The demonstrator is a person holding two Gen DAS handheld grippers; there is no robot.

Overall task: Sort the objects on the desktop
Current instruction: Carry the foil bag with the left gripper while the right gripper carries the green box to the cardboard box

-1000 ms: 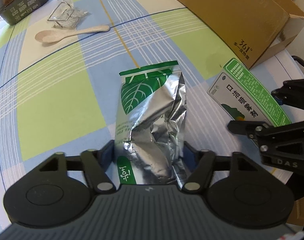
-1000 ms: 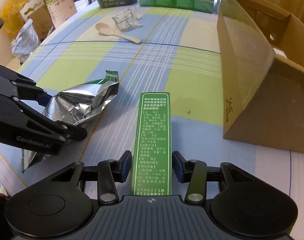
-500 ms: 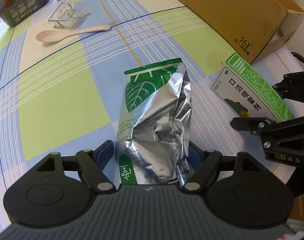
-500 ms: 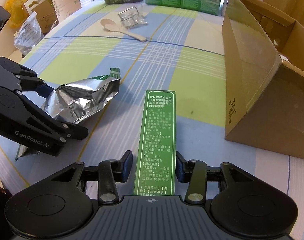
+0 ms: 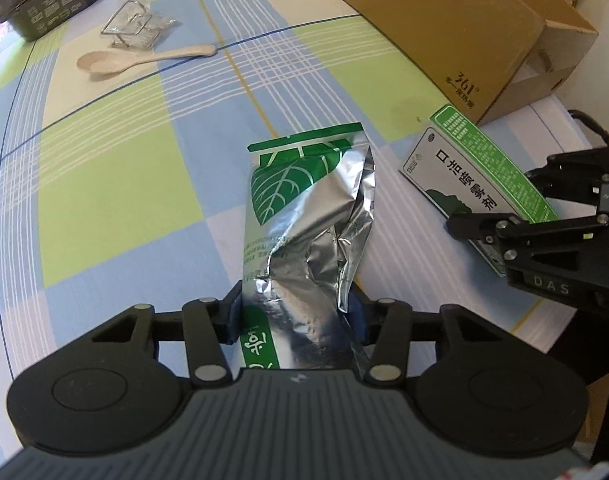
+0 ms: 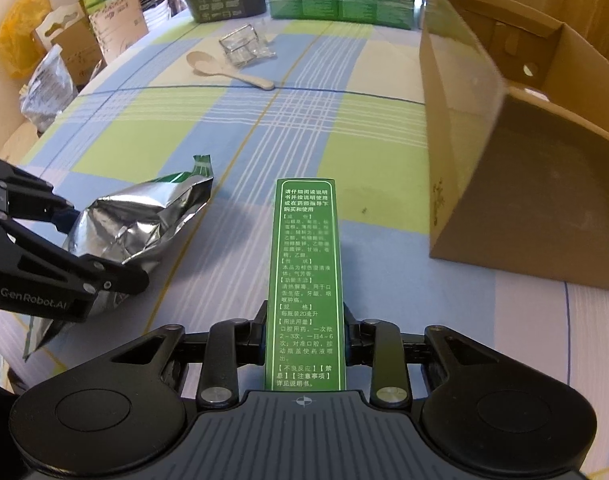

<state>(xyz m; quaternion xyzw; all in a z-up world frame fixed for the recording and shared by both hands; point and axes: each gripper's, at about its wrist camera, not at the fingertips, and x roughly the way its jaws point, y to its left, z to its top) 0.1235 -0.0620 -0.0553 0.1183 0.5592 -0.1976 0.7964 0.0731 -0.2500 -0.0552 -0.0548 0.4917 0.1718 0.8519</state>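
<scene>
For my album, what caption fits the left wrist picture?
Left gripper pinches a foil bag while the right gripper holds a green box.

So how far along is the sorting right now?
Nothing looks sorted yet; little of the cardboard box interior shows. In hand: left gripper grips the foil pouch, right gripper grips the green carton. The spoon and wire clip remain on the table.

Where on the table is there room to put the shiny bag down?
Bare cloth lies between spoon and foil bag, and between bag and cardboard box. It is crowded at the far edge, around the wire holder.
</scene>
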